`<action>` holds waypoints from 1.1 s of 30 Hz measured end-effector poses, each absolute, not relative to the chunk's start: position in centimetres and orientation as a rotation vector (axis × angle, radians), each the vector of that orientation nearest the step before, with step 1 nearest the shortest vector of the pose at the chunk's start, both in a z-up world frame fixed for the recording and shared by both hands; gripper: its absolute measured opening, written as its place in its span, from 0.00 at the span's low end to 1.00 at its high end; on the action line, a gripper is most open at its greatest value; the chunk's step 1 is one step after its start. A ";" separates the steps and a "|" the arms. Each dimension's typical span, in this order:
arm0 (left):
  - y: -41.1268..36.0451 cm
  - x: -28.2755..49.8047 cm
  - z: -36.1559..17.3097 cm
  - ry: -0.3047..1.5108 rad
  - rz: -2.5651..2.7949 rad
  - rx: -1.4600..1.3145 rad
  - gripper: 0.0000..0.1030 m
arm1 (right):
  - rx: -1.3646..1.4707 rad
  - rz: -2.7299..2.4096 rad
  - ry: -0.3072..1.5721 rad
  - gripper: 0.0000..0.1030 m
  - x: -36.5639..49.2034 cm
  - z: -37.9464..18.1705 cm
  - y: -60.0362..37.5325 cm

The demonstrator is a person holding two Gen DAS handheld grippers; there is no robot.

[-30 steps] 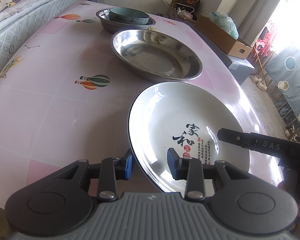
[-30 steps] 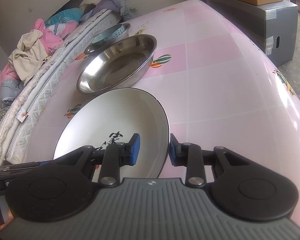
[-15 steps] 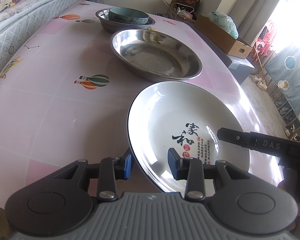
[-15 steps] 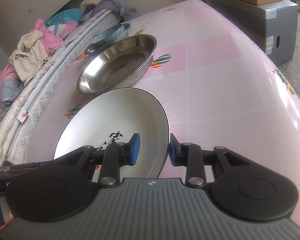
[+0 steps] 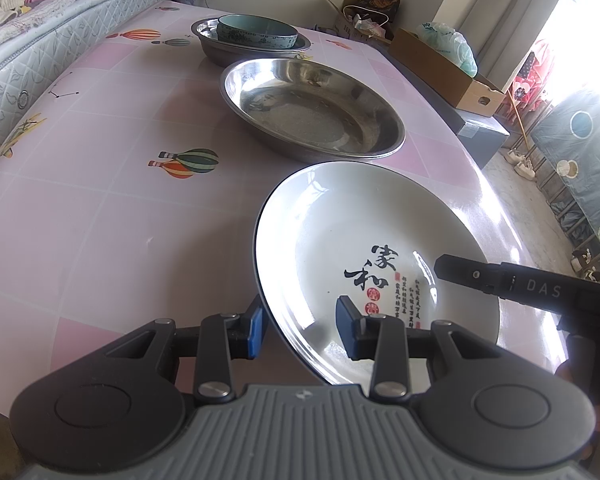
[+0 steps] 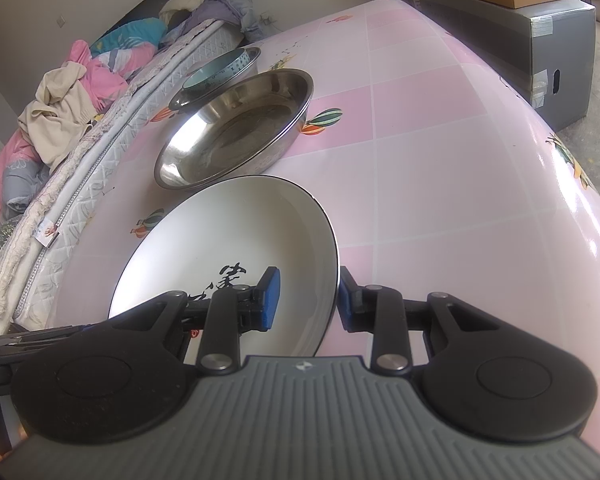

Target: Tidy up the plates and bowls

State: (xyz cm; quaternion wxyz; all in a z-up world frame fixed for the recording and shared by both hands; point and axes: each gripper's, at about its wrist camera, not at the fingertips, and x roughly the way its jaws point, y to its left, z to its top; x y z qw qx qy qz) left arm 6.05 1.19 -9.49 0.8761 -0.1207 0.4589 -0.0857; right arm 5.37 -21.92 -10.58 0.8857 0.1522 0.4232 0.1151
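A white plate (image 5: 340, 232) with black calligraphy and a dark rim is gripped from both sides over the pink table (image 5: 80, 220). My left gripper (image 5: 300, 330) is shut on its left rim, one blue pad outside and one inside. The right gripper (image 6: 306, 300) is shut on the right rim of the plate (image 6: 228, 240) in the same way; its black finger (image 5: 500, 280) shows in the left wrist view. Just beyond lies a wide steel basin (image 5: 312, 112) (image 6: 236, 128). Farther back, a teal bowl (image 5: 256, 32) (image 6: 216, 72) sits inside a smaller steel basin (image 5: 220, 50).
A quilted mattress (image 5: 40, 40) with piled clothes (image 6: 60, 108) runs along the table's left side. A cardboard box (image 5: 440, 64) on a grey cabinet (image 6: 540, 48) stands past the far right edge. The table (image 6: 460, 200) curves away to the floor at right.
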 end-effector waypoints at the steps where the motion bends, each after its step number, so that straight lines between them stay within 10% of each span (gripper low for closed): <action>1: 1.2 6.0 -9.5 0.958 -0.179 -0.252 0.36 | 0.317 0.240 0.880 0.28 5.3 -10.6 -21.9; 33: 0.3 7.5 -9.4 0.930 -0.114 -0.096 0.40 | 0.324 0.229 0.863 0.32 5.6 -10.3 -21.8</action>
